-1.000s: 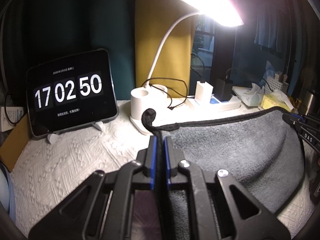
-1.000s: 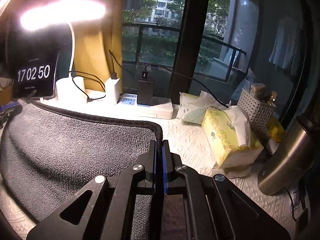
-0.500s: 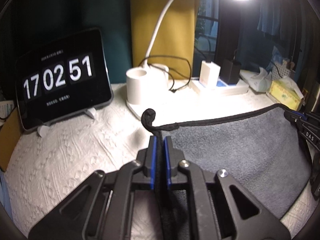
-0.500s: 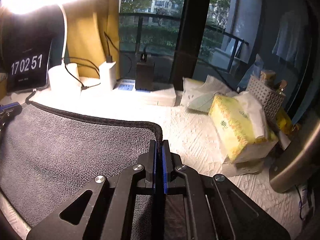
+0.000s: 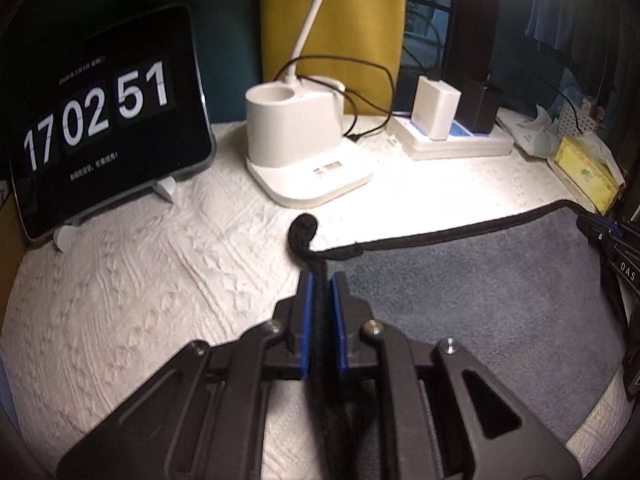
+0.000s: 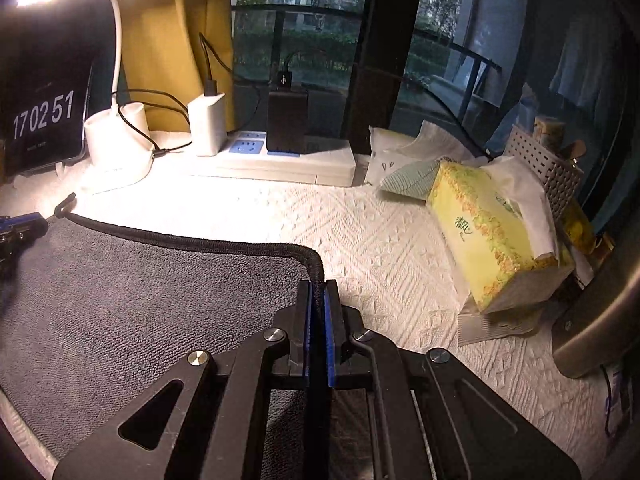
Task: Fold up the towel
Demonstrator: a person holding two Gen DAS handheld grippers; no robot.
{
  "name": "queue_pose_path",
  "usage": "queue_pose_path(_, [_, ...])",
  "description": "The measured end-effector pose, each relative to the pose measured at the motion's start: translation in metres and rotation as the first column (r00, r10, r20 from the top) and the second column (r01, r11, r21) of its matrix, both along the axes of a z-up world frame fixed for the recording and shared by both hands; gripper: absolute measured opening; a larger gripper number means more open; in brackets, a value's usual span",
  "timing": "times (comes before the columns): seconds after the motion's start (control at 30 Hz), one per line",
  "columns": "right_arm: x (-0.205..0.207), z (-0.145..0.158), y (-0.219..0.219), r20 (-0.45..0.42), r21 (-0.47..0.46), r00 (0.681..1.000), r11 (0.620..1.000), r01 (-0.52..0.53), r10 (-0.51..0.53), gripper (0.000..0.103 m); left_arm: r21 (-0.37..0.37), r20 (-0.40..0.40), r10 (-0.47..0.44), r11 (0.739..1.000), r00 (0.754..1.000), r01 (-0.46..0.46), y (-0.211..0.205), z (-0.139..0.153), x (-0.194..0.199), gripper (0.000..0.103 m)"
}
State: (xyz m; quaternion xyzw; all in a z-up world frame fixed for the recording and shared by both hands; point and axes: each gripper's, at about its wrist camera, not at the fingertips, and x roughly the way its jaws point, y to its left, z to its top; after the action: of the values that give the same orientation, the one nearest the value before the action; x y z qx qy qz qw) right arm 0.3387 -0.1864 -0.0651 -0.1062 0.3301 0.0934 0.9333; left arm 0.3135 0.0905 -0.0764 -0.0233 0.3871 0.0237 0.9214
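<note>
Grey towel (image 5: 472, 292): lay spread on the white-covered bench (image 5: 168, 264), black-edged.
Left gripper (image 5: 319, 284): clamped on the towel's left corner, near the loop.
Right gripper (image 6: 318, 292): clamped on the right corner.
Clock (image 5: 100, 116): stood behind, beside the lamp base (image 5: 296, 152).

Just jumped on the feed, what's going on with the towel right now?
A person is folding the grey towel with two handheld grippers. The left gripper is shut on one black-edged corner, beside the hanging loop; the right gripper is shut on the other corner of the same edge. The towel spans between them over the white tablecloth, with the lamp base and power strip just ahead. No finished fold shows.
</note>
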Motion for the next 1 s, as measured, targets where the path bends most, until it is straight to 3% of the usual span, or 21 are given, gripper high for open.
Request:
queue_pose_path(0.3, [0.016, -0.012, 0.0, -0.105, 0.001, 0.994, 1.0, 0.005, -0.005, 0.006, -0.007, -0.035, 0.014, 1.0, 0.999, -0.014, 0.003, -0.009, 0.006, 0.02])
queue_pose_path(0.4, [0.016, -0.012, 0.0, -0.108, -0.001, 0.994, 1.0, 0.01, -0.01, 0.013, -0.016, -0.029, 0.021, 1.0, 0.999, -0.021, 0.005, -0.008, 0.005, 0.025])
queue_pose_path(0.57, [0.015, -0.011, -0.004, -0.11, 0.006, 0.994, 1.0, 0.024, -0.024, 0.021, -0.014, 0.006, 0.037, 0.999, 0.999, -0.037, 0.007, -0.002, -0.005, 0.064])
queue_pose_path(0.63, [0.014, -0.009, -0.005, -0.108, 0.0, 0.994, 0.999, 0.033, -0.033, 0.03, -0.001, 0.023, 0.038, 0.999, 0.999, -0.038, 0.006, 0.003, -0.01, 0.064])
queue_pose_path(0.73, [0.01, -0.006, -0.006, -0.108, 0.014, 0.994, 0.999, 0.032, -0.031, 0.034, 0.003, 0.039, 0.037, 0.999, 0.999, -0.037, 0.003, 0.009, -0.015, 0.064])
queue_pose_path(1.0, [-0.006, 0.0, -0.002, -0.096, 0.013, 0.995, 1.0, 0.014, -0.013, 0.037, -0.003, 0.058, 0.027, 1.0, 0.998, -0.027, -0.001, 0.014, -0.031, 0.064])
